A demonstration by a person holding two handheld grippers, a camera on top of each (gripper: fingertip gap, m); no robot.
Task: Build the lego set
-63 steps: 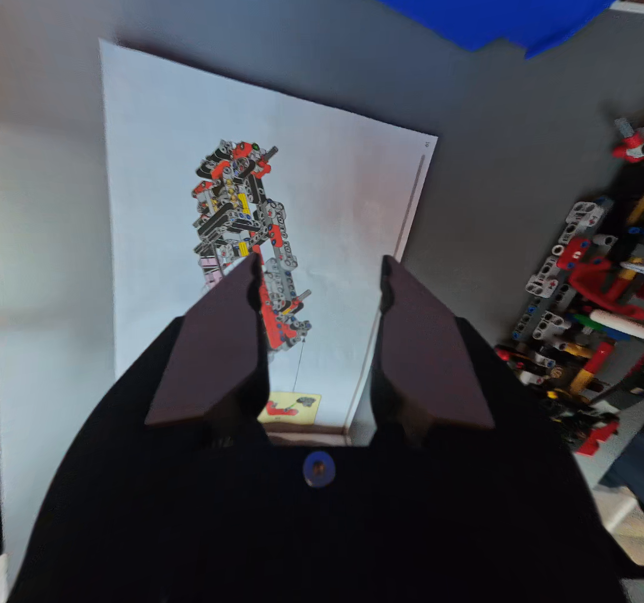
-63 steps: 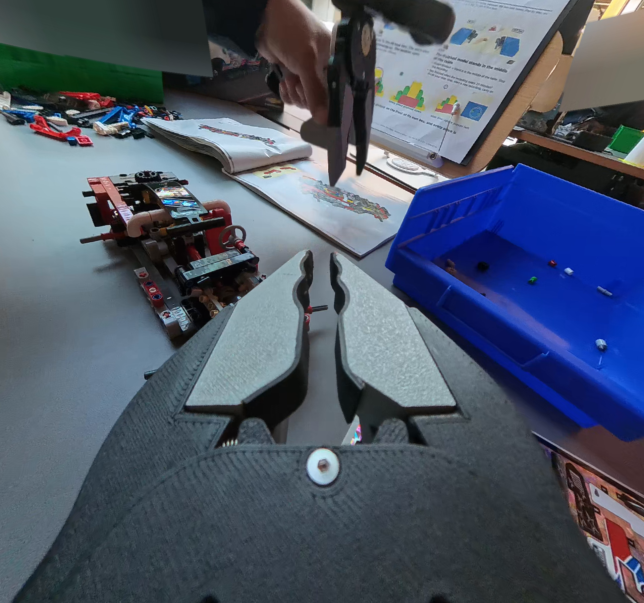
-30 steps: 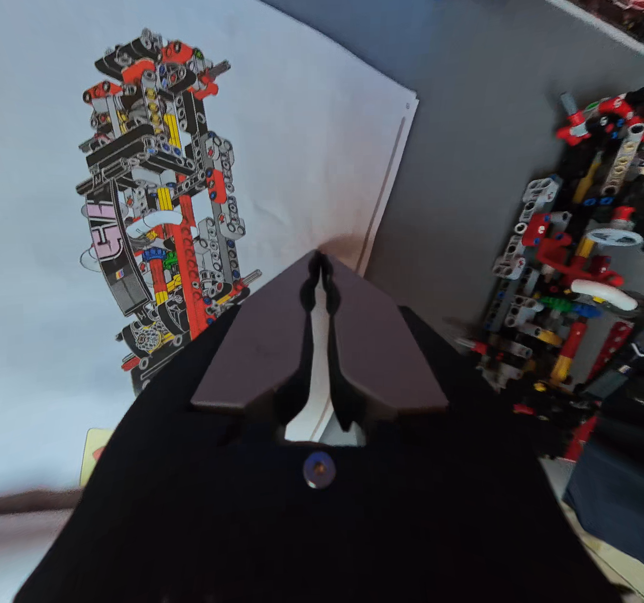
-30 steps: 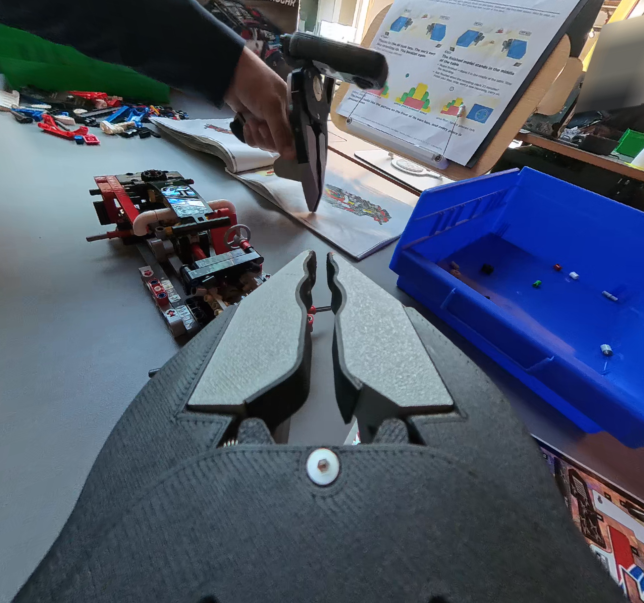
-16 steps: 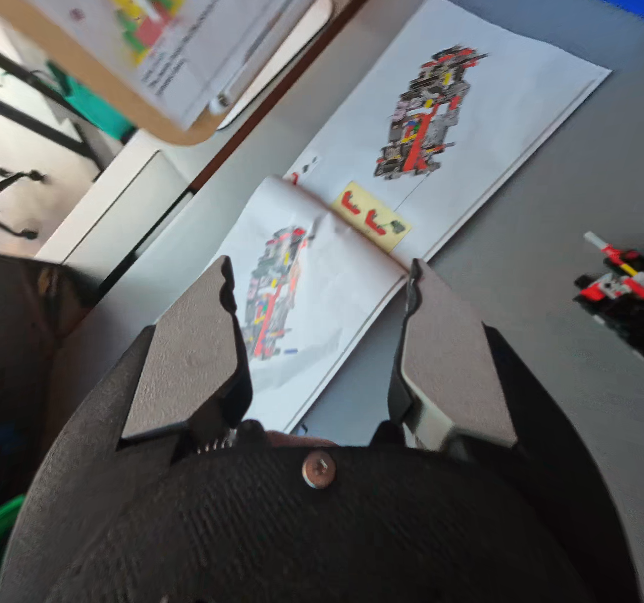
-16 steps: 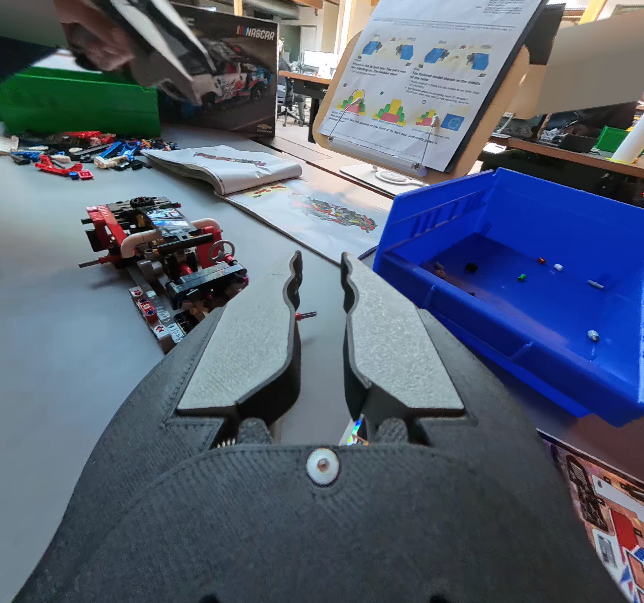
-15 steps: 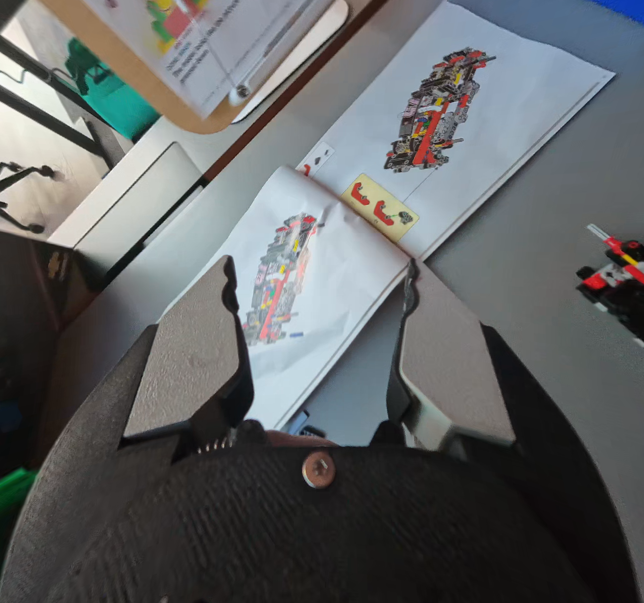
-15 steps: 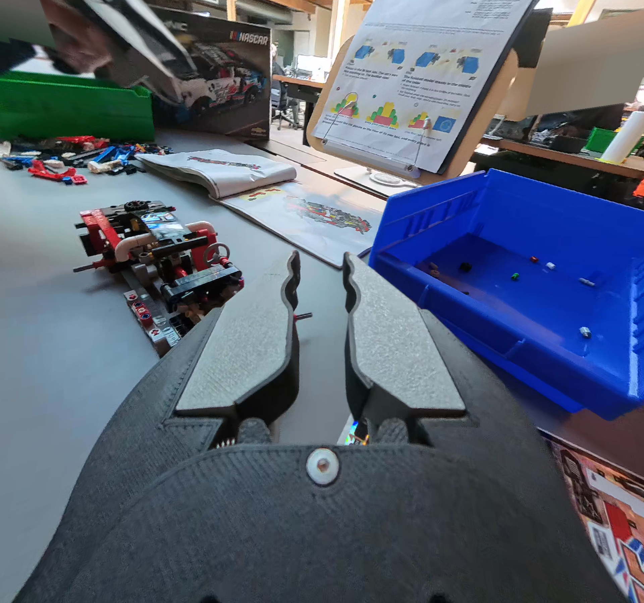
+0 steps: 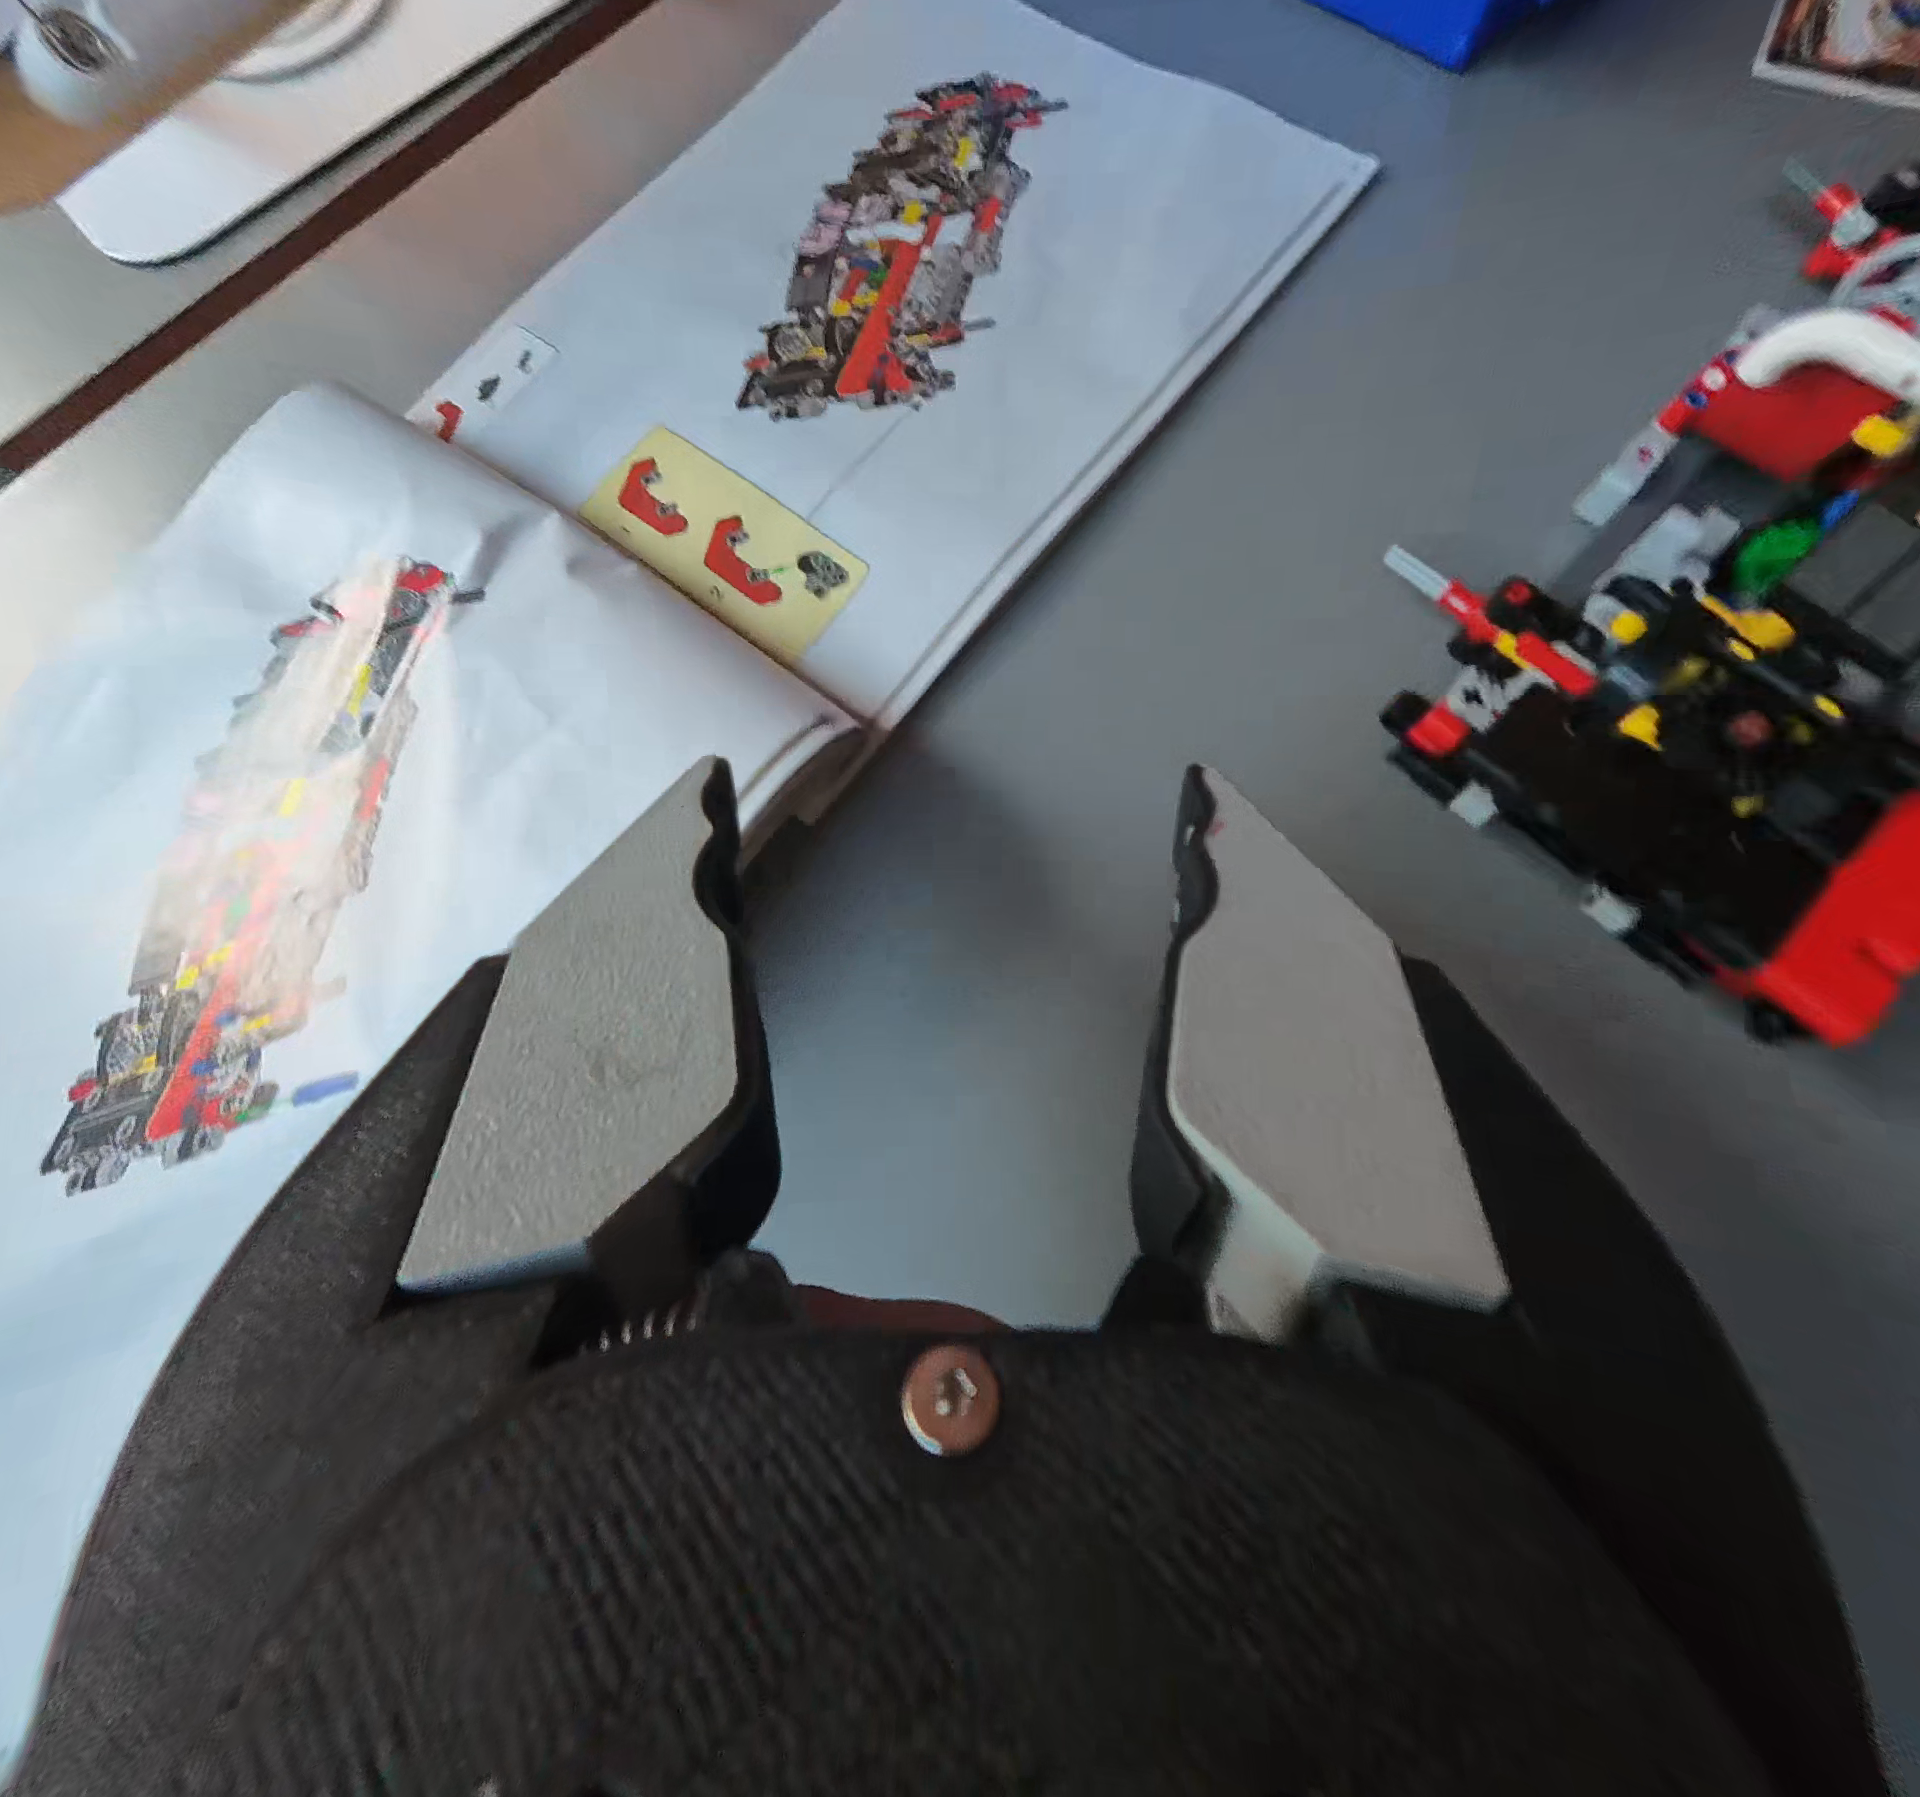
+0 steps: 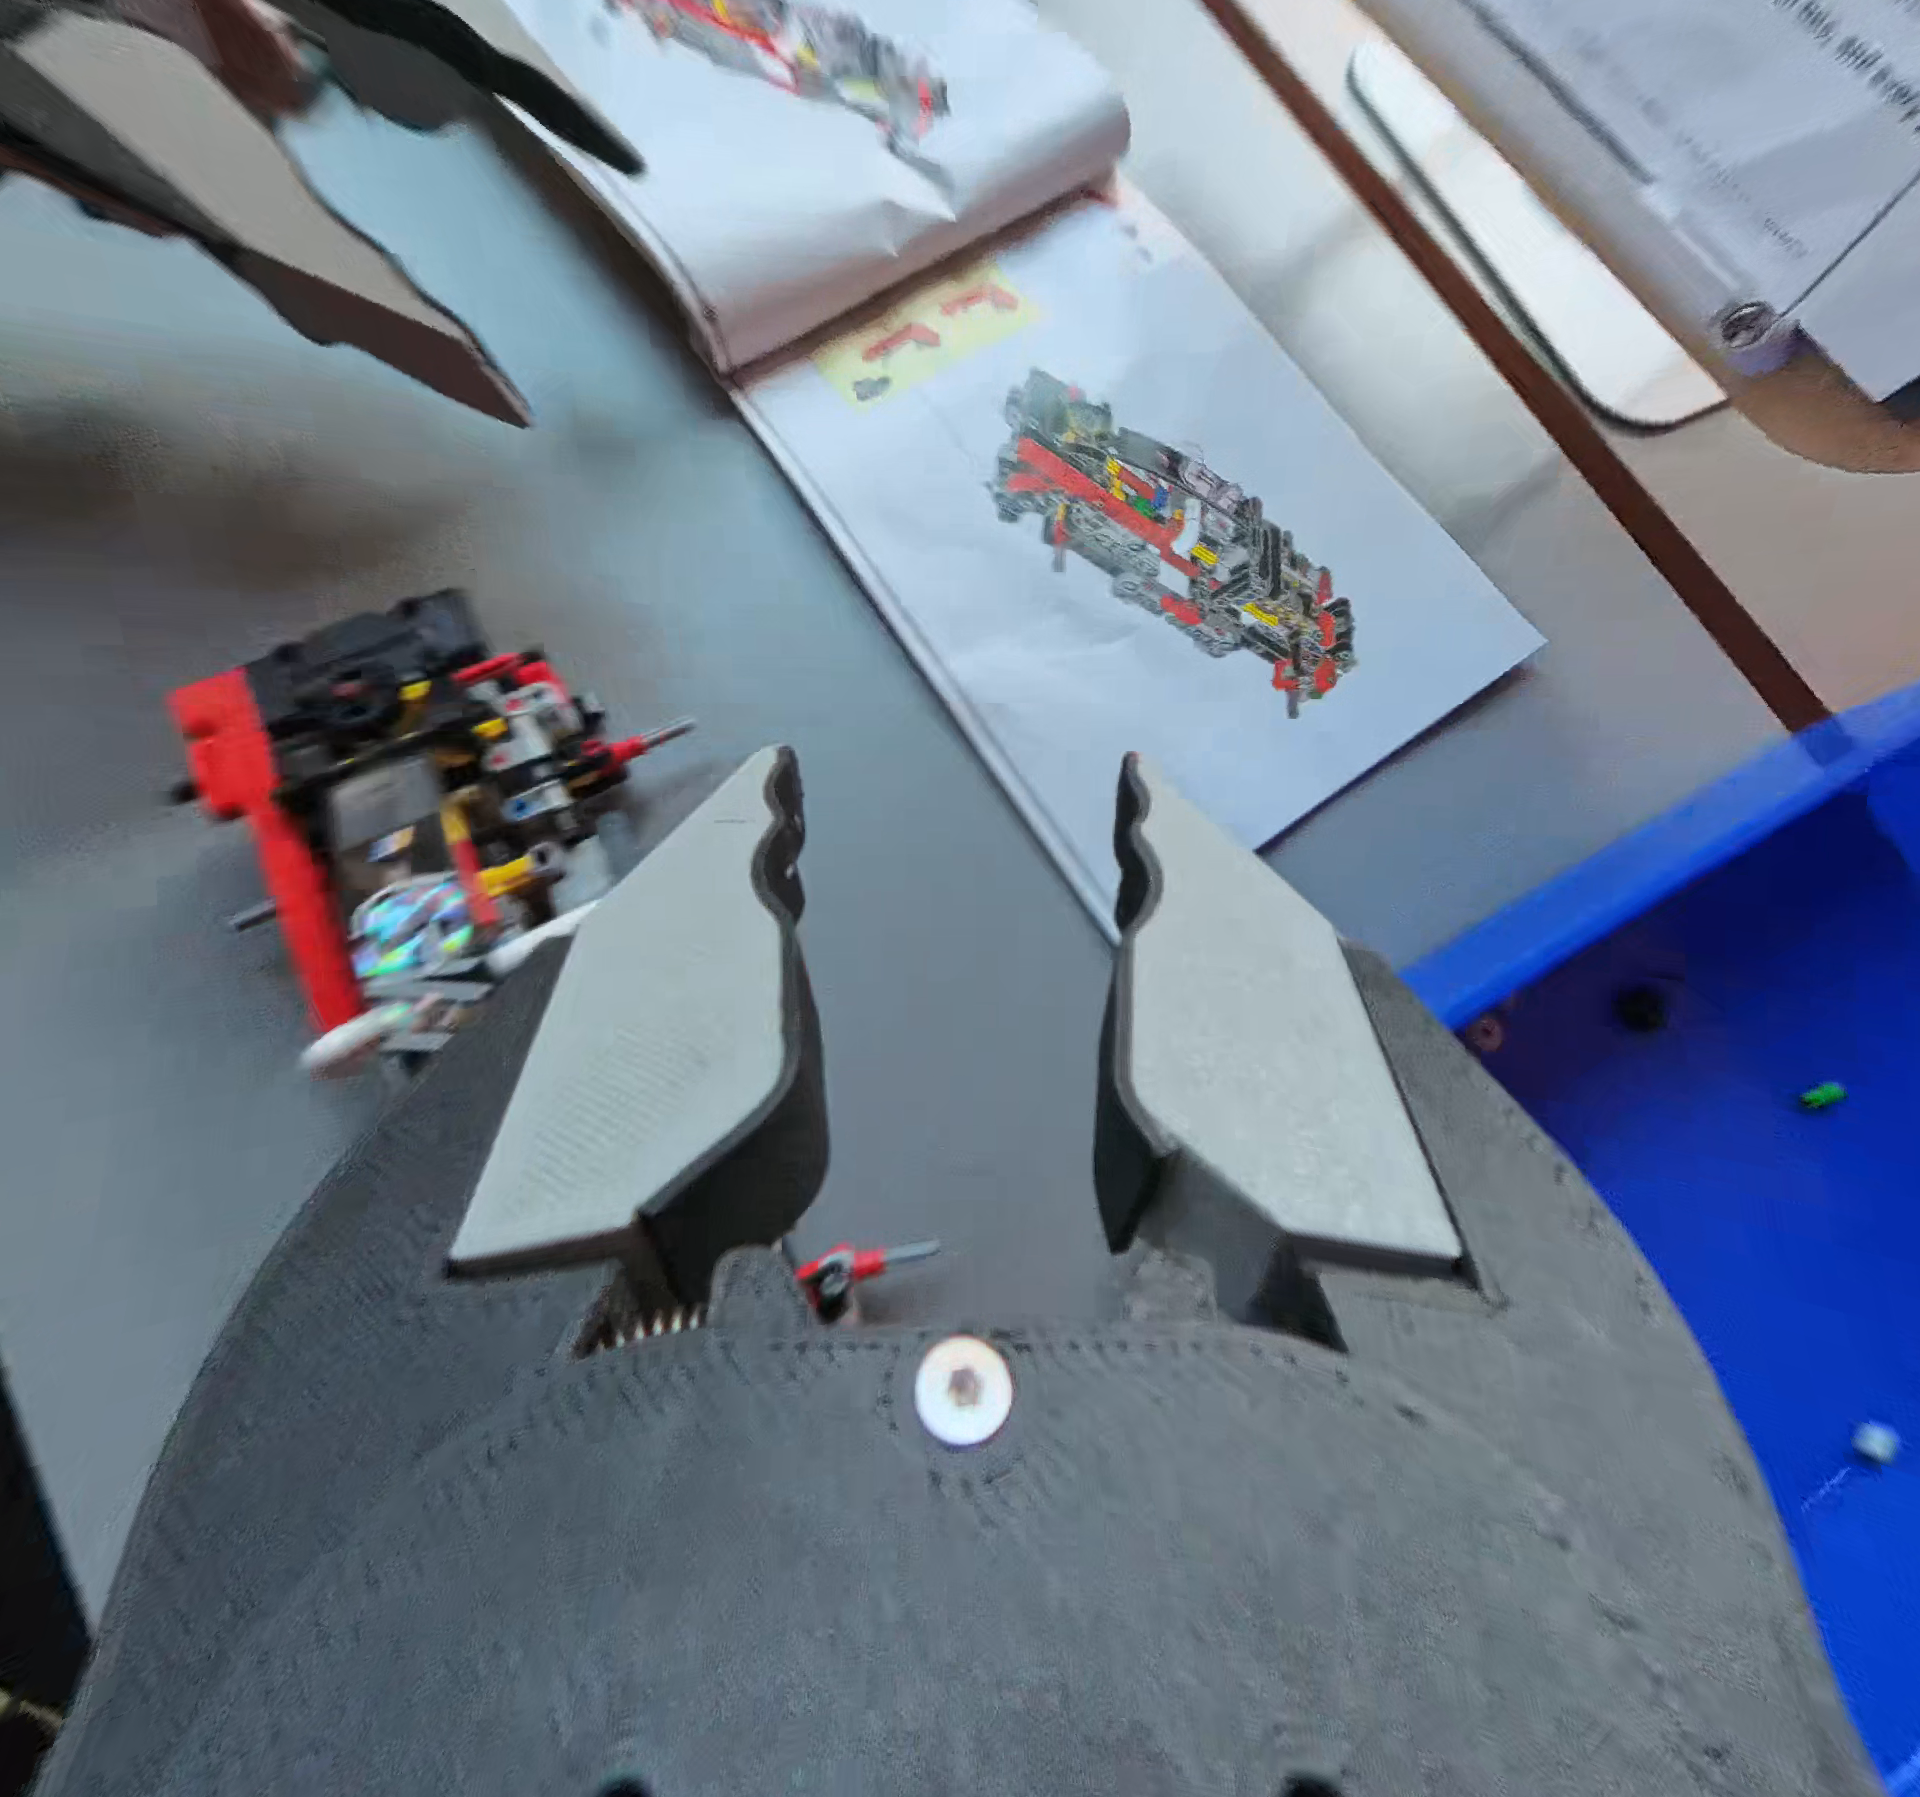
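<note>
**Both grippers hang open over a gray building table**

Now, in my left hand, my left gripper (image 9: 951, 791) hovers with its jaws spread wide and nothing between them but bare gray tabletop (image 9: 1091, 604). Its left fingertip (image 9: 712, 791) lies in line with the near corner of an open instruction booklet (image 9: 582, 667), whose pages show a red, gray and black brick model. To its right stands a partly built brick vehicle (image 9: 1704, 708) in red, black and yellow, blurred in this view.

My right gripper (image 10: 956, 791) is likewise open and grips nothing; its fingers frame the dark table between the same vehicle (image 10: 395, 791) on the left and the booklet's flat right-hand page (image 10: 1143, 542) ahead. A small red-and-gray axle piece (image 10: 862, 1264) shows on the table low between the finger bases, untouched by the pads. A blue plastic bin (image 10: 1662, 843) with a few tiny loose parts sits close at the right, and a wooden document stand (image 10: 1558, 189) rises beyond the booklet. My left gripper's fingers (image 10: 343, 293) show at upper left.
</note>
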